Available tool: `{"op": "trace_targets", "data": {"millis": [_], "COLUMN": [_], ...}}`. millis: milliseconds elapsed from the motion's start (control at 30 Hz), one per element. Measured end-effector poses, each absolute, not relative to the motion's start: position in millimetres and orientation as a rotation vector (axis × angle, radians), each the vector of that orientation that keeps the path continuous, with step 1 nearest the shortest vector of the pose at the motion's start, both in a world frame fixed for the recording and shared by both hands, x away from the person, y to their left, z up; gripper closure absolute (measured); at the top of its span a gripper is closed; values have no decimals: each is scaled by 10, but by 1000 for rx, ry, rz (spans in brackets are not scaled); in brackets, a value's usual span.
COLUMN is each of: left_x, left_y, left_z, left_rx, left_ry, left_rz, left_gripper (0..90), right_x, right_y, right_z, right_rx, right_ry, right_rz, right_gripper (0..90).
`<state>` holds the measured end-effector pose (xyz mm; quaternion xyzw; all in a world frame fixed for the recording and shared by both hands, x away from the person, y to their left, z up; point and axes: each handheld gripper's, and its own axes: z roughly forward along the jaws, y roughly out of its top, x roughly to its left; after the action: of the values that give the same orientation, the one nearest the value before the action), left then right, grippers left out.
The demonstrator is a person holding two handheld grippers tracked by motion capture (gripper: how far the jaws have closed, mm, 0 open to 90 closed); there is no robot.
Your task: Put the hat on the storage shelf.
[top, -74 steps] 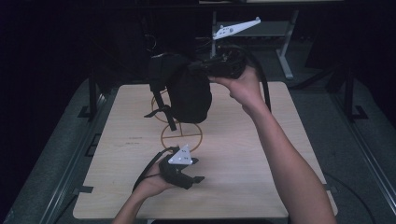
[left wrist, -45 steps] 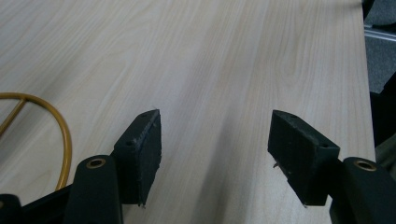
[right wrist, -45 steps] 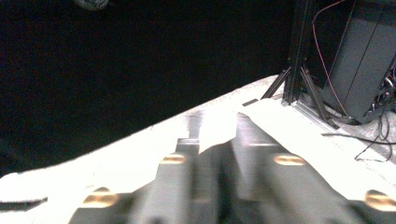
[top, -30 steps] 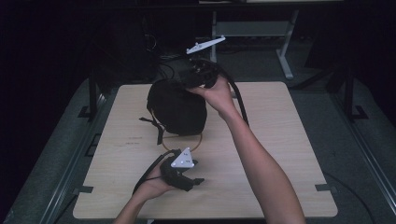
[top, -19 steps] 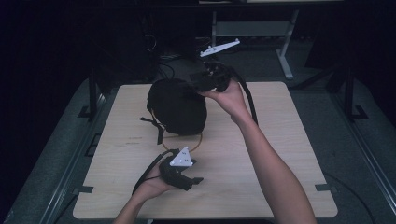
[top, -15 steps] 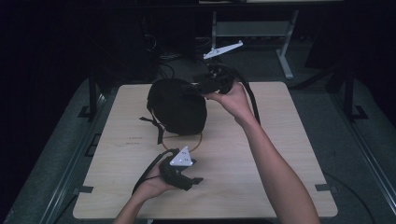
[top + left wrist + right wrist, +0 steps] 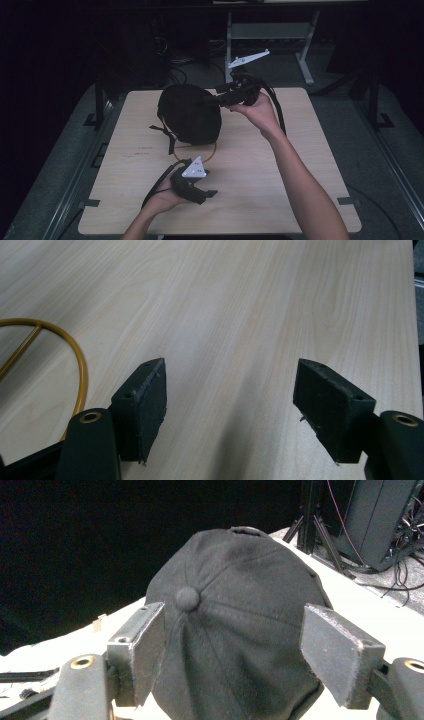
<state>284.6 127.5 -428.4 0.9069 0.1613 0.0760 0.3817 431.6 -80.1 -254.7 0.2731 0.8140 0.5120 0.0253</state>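
Since the cap (image 7: pixel 190 114) now sits on its gold stand (image 7: pixel 212 152) at mid-table, I have just been opening my right gripper (image 7: pixel 212 100) off its crown; my left gripper (image 7: pixel 210 192) waits nearby, jaws likewise spreading, empty.

The round black cloth cap (image 7: pixel 235 630), just beyond the right gripper's fingers (image 7: pixel 140 650), is matt woven fabric with stitched seams and a cloth-covered button. The pale wooden tabletop (image 7: pixel 240 315) under the left gripper's fingers (image 7: pixel 145 405) looks smooth, faintly grained. Beside them, the thin gold metal ring stand (image 7: pixel 75 355) shines glossy. Finger pads look matt, rough-edged rubber.
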Motion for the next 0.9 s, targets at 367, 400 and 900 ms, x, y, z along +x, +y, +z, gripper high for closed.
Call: {"op": "trace_targets", "data": {"millis": [367, 400, 900], "left_x": [2846, 2848, 2857], "left_y": [1266, 1267, 1270], "left_z": [-4295, -4295, -4294], "left_rx": [2328, 2329, 2331], "left_ry": [422, 422, 421], "left_rz": [203, 205, 220], "left_gripper": [284, 284, 281], "right_x": [4269, 4262, 4174], "right_y": [-1003, -1027, -1239], "right_z": [-2622, -2627, -2696], "right_rx": [866, 865, 886], "right_ry": [2494, 2491, 2484], "right_rz": [1584, 1584, 1571], "right_gripper": [246, 246, 228]}}
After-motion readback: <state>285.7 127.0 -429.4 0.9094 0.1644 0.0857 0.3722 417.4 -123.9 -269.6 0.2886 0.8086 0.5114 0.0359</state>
